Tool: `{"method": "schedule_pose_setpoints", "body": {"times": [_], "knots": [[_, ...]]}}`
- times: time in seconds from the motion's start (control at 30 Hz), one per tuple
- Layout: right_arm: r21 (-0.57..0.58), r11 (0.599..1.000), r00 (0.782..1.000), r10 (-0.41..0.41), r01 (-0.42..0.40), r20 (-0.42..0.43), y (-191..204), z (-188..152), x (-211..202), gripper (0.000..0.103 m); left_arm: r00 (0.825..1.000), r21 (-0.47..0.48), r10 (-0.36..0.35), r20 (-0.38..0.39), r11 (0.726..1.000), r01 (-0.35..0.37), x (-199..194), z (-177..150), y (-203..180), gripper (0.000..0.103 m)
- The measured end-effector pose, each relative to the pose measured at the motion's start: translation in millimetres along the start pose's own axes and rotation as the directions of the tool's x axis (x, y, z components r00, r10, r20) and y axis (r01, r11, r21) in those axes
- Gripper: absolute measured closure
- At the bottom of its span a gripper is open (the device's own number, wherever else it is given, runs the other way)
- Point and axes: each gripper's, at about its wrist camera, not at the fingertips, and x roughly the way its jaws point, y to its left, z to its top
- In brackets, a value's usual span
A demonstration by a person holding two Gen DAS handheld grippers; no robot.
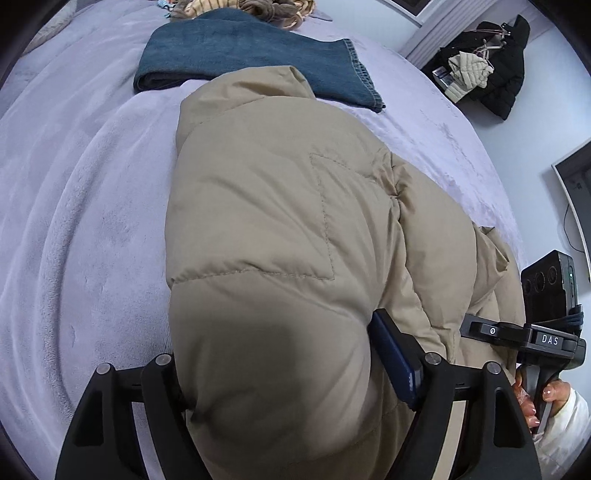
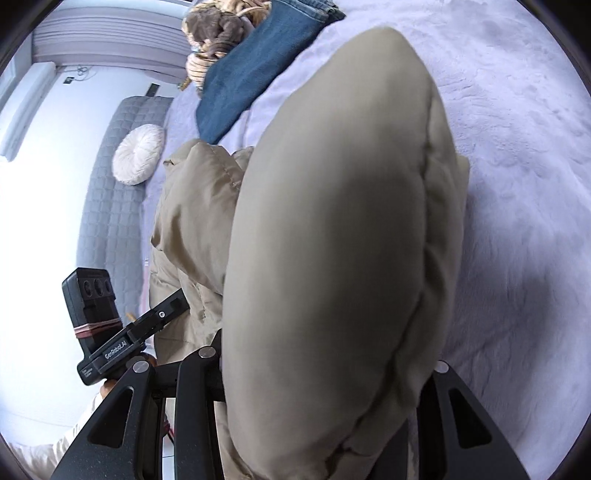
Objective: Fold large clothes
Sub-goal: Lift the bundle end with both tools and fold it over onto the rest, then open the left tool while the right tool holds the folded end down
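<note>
Surface is a bed (image 1: 74, 206) under a lilac fleece cover, pale walls around; ahead of the left tool (image 1: 280, 373), far right, dark coats (image 1: 506, 70) hang on a rack; to the left of the right tool (image 2: 325, 373) a grey quilted headboard (image 2: 110, 206) with one round cream cushion (image 2: 138, 153) against it. Count: one beige puffer jacket (image 1: 280, 206), one folded pair of jeans (image 1: 251, 55) beyond it, one heap of striped and brown clothes (image 1: 251, 7) at the far edge, two tools. Jacket lies bunched on the bed directly ahead of both tools and bulges back between each pair of fingers; left tool's fingers stand wide with a fat fold of jacket filling the gap, one blue pad (image 1: 395, 362) against the fabric, cannot tell if it's actually clamped; right tool's tips are buried under a padded fold, grip not readable either; a hand (image 1: 535, 402) holds the right tool's handle.
</note>
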Motion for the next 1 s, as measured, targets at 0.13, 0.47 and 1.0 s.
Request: {"method": "schedule_pose_setpoints", "body": {"times": [0.13, 0.47, 1.0], "knots": [[0.022, 0.998, 0.998, -0.061, 0.062, -0.021, -11, 3, 7, 0.039, 1.0, 0.018, 0.009, 0.014, 1.0, -0.009, 5, -5, 7, 0.016], [-0.042, 0.913, 0.893, -0.387, 0.406, 0.232, 65, -12, -94, 0.038, 0.999, 0.019, 0.03, 0.019, 0.999, -0.031, 0, -4, -1, 0.016], [-0.091, 0.871, 0.868, -0.463, 0.483, 0.18, 67, 19, 2, 0.103, 0.971, 0.038, 0.128, 0.203, 0.99, -0.138, -42, 25, -12, 0.01]]}}
